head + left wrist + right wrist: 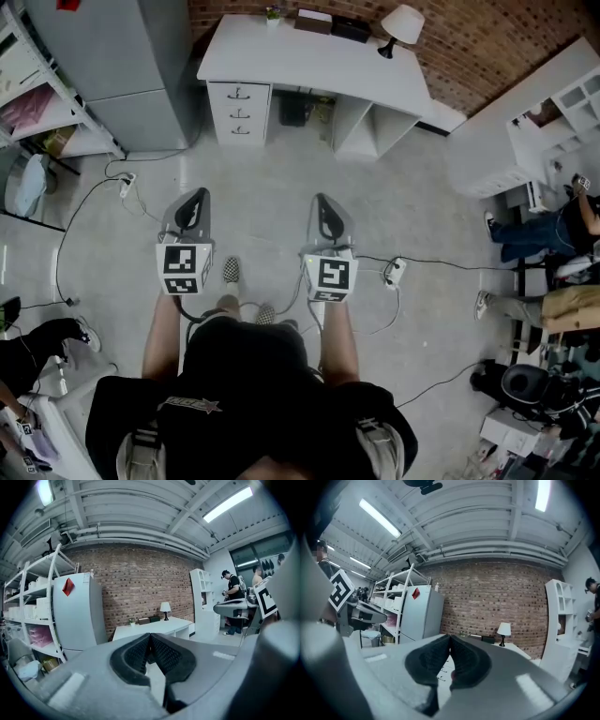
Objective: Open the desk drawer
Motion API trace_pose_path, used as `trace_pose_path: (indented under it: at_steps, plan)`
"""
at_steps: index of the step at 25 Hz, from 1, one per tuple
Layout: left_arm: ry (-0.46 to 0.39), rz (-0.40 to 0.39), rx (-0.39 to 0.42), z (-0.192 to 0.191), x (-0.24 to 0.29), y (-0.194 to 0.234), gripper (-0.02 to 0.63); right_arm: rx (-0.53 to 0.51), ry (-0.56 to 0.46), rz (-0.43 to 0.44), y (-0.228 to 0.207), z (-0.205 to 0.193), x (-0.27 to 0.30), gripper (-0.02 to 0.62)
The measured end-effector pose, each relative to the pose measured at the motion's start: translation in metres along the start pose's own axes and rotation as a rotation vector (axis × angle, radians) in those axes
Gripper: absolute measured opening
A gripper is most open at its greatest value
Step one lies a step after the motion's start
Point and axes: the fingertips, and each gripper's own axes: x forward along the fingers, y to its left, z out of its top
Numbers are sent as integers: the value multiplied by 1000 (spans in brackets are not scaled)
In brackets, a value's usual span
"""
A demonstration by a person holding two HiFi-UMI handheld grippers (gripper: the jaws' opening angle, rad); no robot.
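The white desk [309, 61] stands far ahead against the brick wall. Its stack of three drawers [238, 112] sits at the desk's left end, all pushed in. My left gripper [194, 202] and right gripper [323, 208] are held side by side over the floor, well short of the desk, both pointing toward it. In the left gripper view the left gripper [150, 637] is shut with nothing between its pads, and the desk [154, 627] lies beyond. In the right gripper view the right gripper [450, 638] is shut and empty too, with the drawer fronts [442, 670] showing below its tips.
A grey fridge [122, 66] stands left of the desk beside a shelf rack [37, 103]. Cables [94, 197] and a power strip [395, 272] lie on the floor. A lamp [401, 26] sits on the desk. A white shelving unit [525, 131] and seated people [544, 234] are at the right.
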Motion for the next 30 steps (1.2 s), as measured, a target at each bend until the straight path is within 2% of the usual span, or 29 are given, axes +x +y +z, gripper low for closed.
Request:
trace_pose_path:
  at_steps: [7,20,26,30]
  plan:
    - [5,0,-22,-1,52,40,11,-5,2,26,8,7,69,3]
    - [8,20,-35,2,128,156,11,-16,22,69,59,25,199,3]
    - [12,25,-40,-5,151,186,11,-8,33,84,76,23,239,3]
    - [15,43,-70,-5,171,202,11,8,51,104,79,17,266,3]
